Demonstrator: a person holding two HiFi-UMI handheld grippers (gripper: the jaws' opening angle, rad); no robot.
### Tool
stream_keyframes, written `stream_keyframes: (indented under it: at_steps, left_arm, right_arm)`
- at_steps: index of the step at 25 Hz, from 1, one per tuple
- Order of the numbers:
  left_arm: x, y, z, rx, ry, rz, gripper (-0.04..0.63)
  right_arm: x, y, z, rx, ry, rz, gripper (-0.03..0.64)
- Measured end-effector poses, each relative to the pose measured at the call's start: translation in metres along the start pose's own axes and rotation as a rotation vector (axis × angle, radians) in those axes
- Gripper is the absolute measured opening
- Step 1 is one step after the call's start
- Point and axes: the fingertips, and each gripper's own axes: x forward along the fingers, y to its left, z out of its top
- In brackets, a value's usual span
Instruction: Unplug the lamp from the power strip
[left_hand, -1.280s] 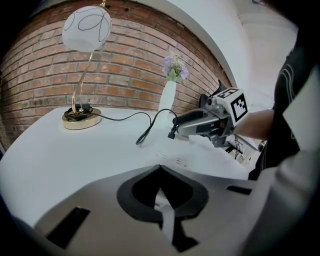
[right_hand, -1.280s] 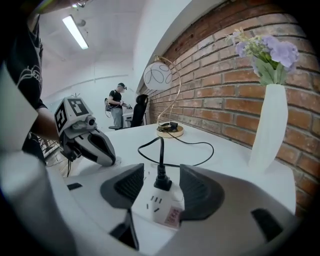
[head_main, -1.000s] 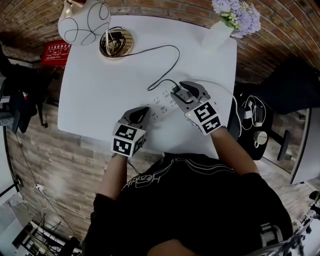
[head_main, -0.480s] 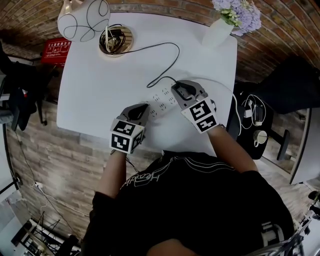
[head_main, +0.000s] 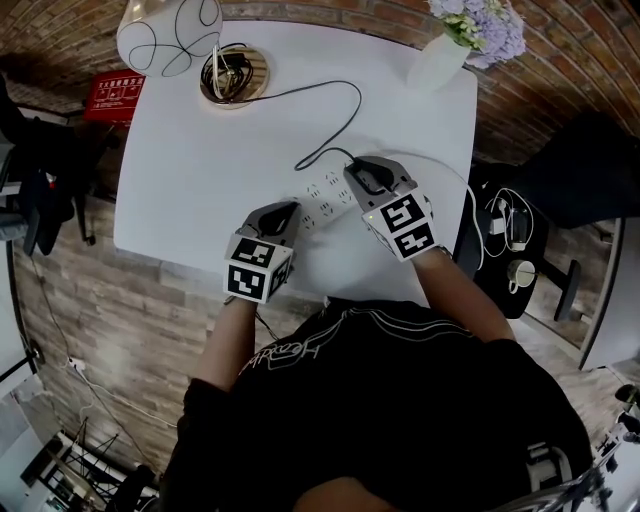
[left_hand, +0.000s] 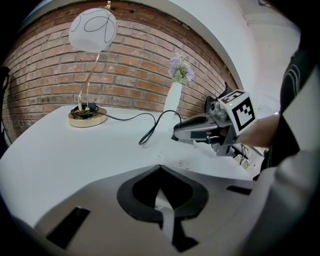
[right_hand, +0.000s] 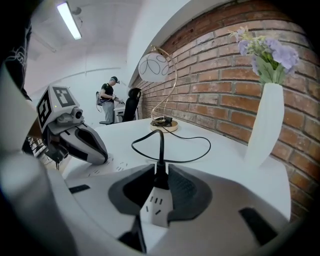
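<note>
A white power strip (head_main: 325, 200) lies on the white table (head_main: 200, 170), with the lamp's black plug (right_hand: 160, 175) standing in its far end. My right gripper (head_main: 362, 178) is over that end. Its jaws are closing, and the pads sit on both sides of the plug above the strip (right_hand: 156, 207). The black cord (head_main: 330, 110) loops back to the lamp's gold base (head_main: 233, 78) under the white globe shade (head_main: 168, 30). My left gripper (head_main: 285, 213) rests shut at the strip's near end; a white sliver shows at its tips (left_hand: 162, 200).
A white vase (head_main: 437, 62) with purple flowers stands at the table's far right corner. A white cable (head_main: 440, 170) leaves the strip toward the right table edge. The person's body is close to the near edge. A brick wall lies behind the table.
My right gripper's jaws have narrowed around the plug. Both grippers stay at the power strip, shifted only slightly.
</note>
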Motion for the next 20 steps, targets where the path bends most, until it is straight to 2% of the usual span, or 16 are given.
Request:
stream_keyframes:
  at_steps: [5, 10, 12, 18, 20]
  left_arm:
    - [0.0006, 0.0003, -0.0008, 0.016, 0.011, 0.007, 0.002]
    - [0.0004, 0.0005, -0.0003, -0.016, 0.016, -0.021, 0.002]
    - [0.0005, 0.0006, -0.0006, -0.016, 0.019, -0.015, 0.002]
    - [0.0023, 0.0014, 0.0006, -0.013, 0.023, 0.025, 0.002]
    - [0.0027, 0.0014, 0.0001, -0.016, 0.019, 0.035, 0.002]
  right_arm:
    - [-0.0001, -0.0038, 0.0004, 0.098, -0.017, 0.037, 0.066]
    - [-0.0008, -0.0051, 0.001, 0.153, -0.025, 0.047, 0.064]
    - [-0.0011, -0.0042, 0.002, 0.122, -0.024, 0.026, 0.063]
    - [-0.0012, 0.0035, 0.0079, -0.066, 0.018, -0.046, 0.061]
    - [-0.0006, 0.004, 0.0073, -0.077, 0.02, -0.047, 0.061]
